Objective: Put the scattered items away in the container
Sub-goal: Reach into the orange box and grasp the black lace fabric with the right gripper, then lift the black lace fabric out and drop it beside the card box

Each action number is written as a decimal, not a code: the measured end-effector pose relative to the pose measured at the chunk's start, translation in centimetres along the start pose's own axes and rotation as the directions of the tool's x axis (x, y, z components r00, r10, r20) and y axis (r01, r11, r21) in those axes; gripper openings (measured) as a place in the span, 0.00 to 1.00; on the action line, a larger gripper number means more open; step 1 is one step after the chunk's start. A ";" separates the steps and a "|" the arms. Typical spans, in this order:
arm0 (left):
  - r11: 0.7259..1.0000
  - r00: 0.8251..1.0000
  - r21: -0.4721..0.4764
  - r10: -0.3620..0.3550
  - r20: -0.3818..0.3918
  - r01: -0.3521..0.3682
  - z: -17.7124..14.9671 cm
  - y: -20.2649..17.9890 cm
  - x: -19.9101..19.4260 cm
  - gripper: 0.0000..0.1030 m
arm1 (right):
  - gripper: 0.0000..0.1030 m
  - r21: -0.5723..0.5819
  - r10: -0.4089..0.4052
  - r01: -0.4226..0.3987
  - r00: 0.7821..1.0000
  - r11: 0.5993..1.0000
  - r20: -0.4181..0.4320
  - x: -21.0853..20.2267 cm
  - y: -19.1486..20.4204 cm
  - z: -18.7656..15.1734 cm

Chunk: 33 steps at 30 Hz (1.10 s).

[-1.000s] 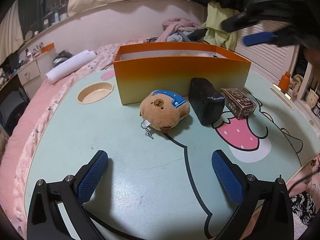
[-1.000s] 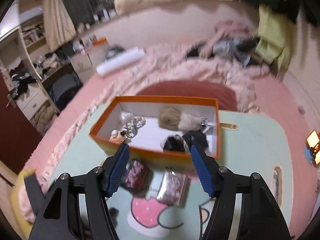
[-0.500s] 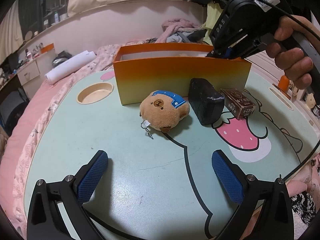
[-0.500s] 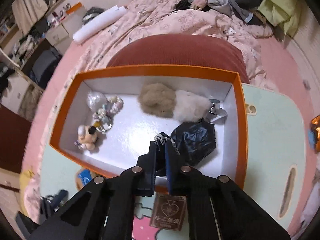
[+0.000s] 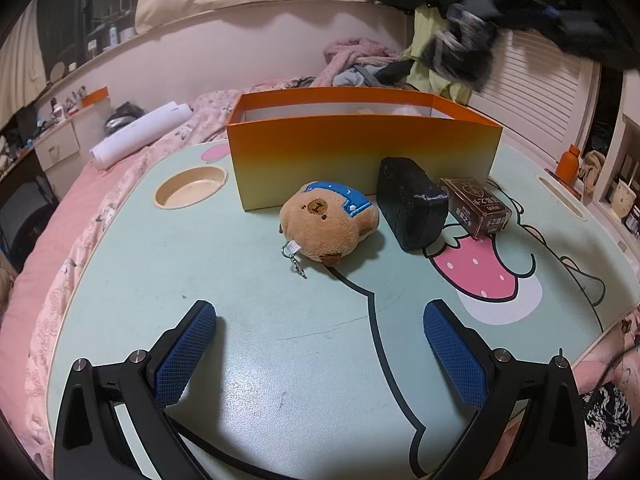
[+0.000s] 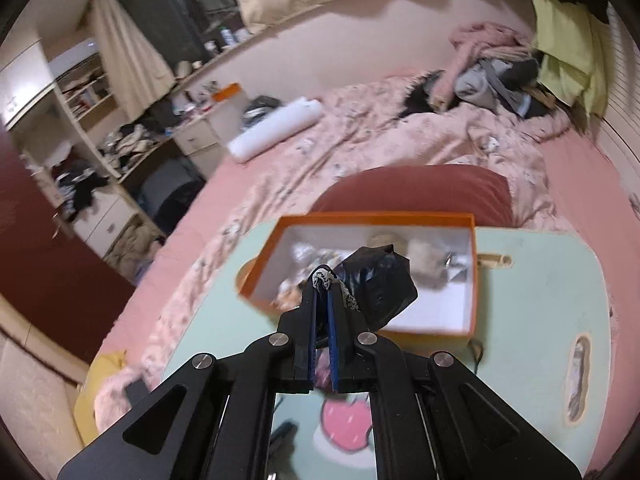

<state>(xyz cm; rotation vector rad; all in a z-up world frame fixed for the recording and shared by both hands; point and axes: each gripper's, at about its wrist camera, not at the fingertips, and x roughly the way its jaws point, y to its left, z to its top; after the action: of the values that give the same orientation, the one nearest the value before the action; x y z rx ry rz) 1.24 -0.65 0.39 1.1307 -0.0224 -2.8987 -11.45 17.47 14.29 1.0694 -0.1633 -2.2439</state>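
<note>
Right claw [image 6: 323, 282] clenched on the black bag's [image 6: 376, 292] lace edge, held above the orange box [image 6: 472, 276]. Bag judged light, limp, crinkly. Left claw [image 5: 320, 340] released over the desk [image 5: 240, 280].

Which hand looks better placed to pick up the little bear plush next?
Left. Its open fingers point across the table at the bear plush, with nothing between. The right gripper is shut on a black bag, up above the orange box.
</note>
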 end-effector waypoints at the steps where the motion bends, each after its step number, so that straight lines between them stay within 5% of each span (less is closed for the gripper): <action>1: 1.000 1.000 -0.001 0.000 0.000 0.000 0.0 0.1 0.0 1.00 | 0.05 -0.010 0.016 -0.017 1.000 1.000 -0.013 0.0 0.2 -1.0; 6: 1.000 1.000 -0.001 0.000 0.000 0.000 0.0 0.0 0.0 1.00 | 0.05 -0.025 0.010 -0.013 0.992 1.000 -0.123 2.8 -0.4 -5.4; 10: 1.000 1.000 -0.001 -0.001 0.000 0.001 -0.1 0.0 0.0 1.00 | 0.19 -0.040 0.045 -0.053 0.981 0.998 -0.187 5.5 -1.1 -8.2; 12: 1.000 1.000 -0.002 -0.001 0.000 0.001 0.0 0.0 0.0 1.00 | 0.27 -0.049 0.062 -0.069 0.990 0.996 -0.128 5.1 -1.0 -8.7; 16: 1.000 1.000 -0.002 0.000 0.000 0.000 -0.1 0.0 0.0 1.00 | 0.72 -0.069 0.051 -0.046 0.996 0.997 0.072 1.6 -0.3 -9.4; 17: 1.000 1.000 -0.002 0.000 0.000 0.000 -0.1 0.0 0.0 1.00 | 0.75 -0.079 0.031 -0.021 0.992 0.997 0.124 0.8 -0.1 -9.8; 20: 1.000 1.000 -0.002 0.000 0.001 0.000 -0.1 0.0 0.0 1.00 | 0.76 -0.116 -0.058 0.083 0.977 0.990 0.206 -1.0 0.1 -11.5; 26: 1.000 1.000 -0.002 0.000 0.001 0.000 -0.1 0.0 0.0 1.00 | 0.76 -0.166 -0.198 0.212 0.975 0.963 0.096 0.6 -1.0 -14.6; 33: 1.000 1.000 -0.002 0.000 0.001 0.000 -0.1 0.0 0.0 1.00 | 0.81 -0.204 -0.313 0.317 0.948 0.926 0.051 3.5 -1.5 -16.0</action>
<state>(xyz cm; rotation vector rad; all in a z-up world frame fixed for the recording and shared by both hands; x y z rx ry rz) 1.34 -0.60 0.32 1.1288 -0.0195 -2.8989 -2.12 19.05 0.86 1.0184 0.2525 -2.4877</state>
